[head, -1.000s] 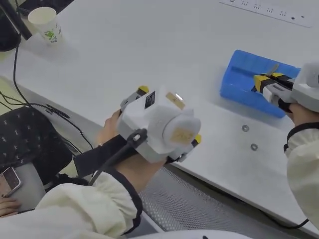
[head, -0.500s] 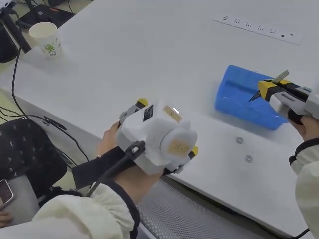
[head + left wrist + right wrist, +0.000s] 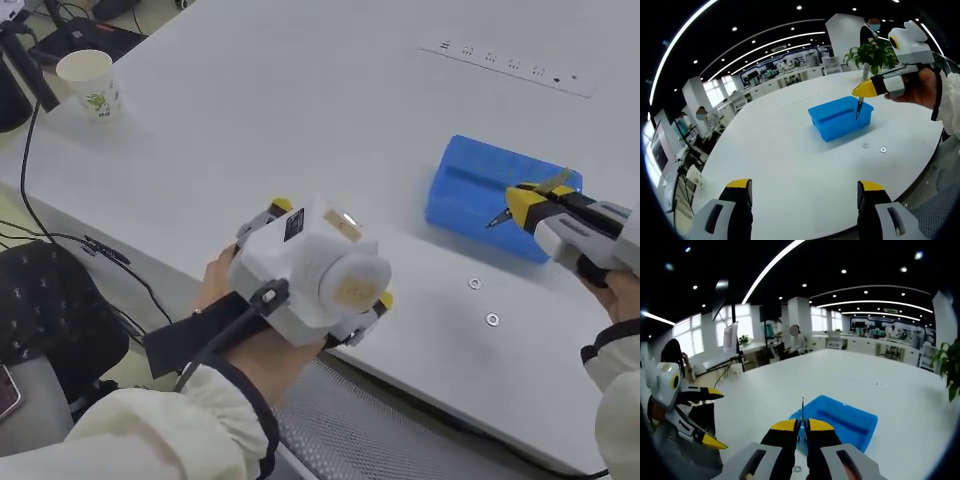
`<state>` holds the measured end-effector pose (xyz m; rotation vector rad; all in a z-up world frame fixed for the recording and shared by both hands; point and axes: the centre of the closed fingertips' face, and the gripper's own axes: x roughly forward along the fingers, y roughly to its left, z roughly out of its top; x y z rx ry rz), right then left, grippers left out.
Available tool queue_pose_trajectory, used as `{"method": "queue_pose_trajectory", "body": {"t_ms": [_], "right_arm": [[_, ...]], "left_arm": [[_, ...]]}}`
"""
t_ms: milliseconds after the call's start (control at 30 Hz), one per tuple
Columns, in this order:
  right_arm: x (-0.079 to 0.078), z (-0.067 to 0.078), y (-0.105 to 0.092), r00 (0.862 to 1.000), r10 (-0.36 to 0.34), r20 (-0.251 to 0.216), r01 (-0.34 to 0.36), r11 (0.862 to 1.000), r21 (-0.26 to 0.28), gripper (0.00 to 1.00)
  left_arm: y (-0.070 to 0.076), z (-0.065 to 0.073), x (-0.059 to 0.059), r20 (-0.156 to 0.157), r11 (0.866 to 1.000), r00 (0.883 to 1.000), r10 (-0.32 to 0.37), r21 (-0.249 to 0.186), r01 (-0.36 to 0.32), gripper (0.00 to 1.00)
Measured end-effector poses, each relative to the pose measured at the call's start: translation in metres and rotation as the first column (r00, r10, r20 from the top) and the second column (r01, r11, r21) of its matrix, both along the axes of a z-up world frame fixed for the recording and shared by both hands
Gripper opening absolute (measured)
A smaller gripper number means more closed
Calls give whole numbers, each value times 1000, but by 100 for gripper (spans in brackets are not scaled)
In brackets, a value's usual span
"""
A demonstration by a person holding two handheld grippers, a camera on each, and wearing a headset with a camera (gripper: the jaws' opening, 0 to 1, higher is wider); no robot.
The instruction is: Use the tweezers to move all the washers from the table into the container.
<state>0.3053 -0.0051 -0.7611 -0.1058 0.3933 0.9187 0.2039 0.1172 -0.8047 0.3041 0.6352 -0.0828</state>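
Jaws on my right gripper (image 3: 522, 205) are pinched almost closed around slim metal tweezers (image 3: 802, 412), which stick out between the yellow tips. The tweezers' point hangs over the near part of the blue rectangular plastic container (image 3: 470, 190). Whether it carries anything is too small for me to tell. Two small silver ring washers lie on the white tabletop (image 3: 300, 120) near the container's front wall, one washer (image 3: 474, 284) closer to it and the other washer (image 3: 492, 319) a little further out. My left gripper (image 3: 804, 190) has its jaws spread wide with nothing between them. It is held above the tabletop's near edge, well apart from the container and the washers.
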Motion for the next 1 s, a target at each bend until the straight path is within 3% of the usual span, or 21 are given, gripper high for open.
{"method": "queue_pose_trajectory", "body": {"t_ms": [533,667,767,1000], "right_arm": [[-7,-38,-12,997,-37,-68,34,998,-48,3],[-8,-42,-12,996,-39,-76,35,998,-51,3],[-9,-47,-13,997,-39,-72,34,997,-74,3],[-11,-53,-12,996,-33,-86,25,996,-86,4]], "left_arm": [[-2,-3,-1,-17,1000,1000,-14,7,15,88],[-3,-4,-1,-20,1000,1000,-17,8,17,87],[-4,-7,-2,-41,1000,999,-23,7,23,89],[-4,-7,-3,-39,1000,999,-20,7,20,89]]}}
